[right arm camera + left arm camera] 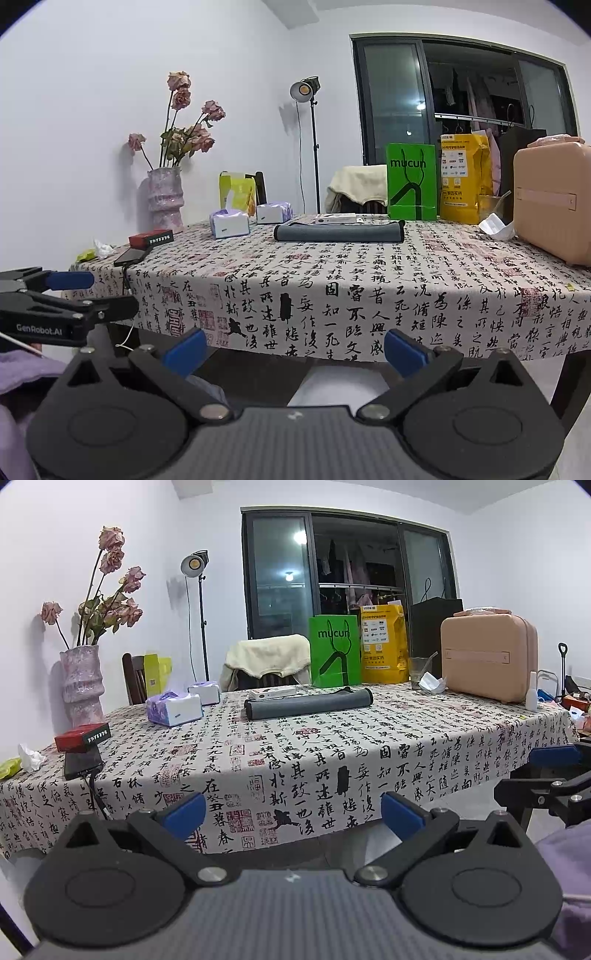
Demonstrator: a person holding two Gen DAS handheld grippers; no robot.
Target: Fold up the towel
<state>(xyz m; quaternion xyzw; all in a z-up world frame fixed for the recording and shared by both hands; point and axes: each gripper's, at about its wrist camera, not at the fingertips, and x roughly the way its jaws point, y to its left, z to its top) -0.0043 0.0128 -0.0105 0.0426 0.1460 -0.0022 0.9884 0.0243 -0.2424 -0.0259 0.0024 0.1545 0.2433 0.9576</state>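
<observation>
Left gripper (291, 814) hanging off table's near edge, fingers spread, empty. Towel (308, 704) lying far centre on table (424, 734), looking already folded flat. Right gripper (294, 349) likewise gaping, holding nothing. Judging task finishing.

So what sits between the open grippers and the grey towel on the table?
Only bare calligraphy tablecloth: both wrist views show nothing on it between the left gripper, the right gripper and the grey towel.
</observation>
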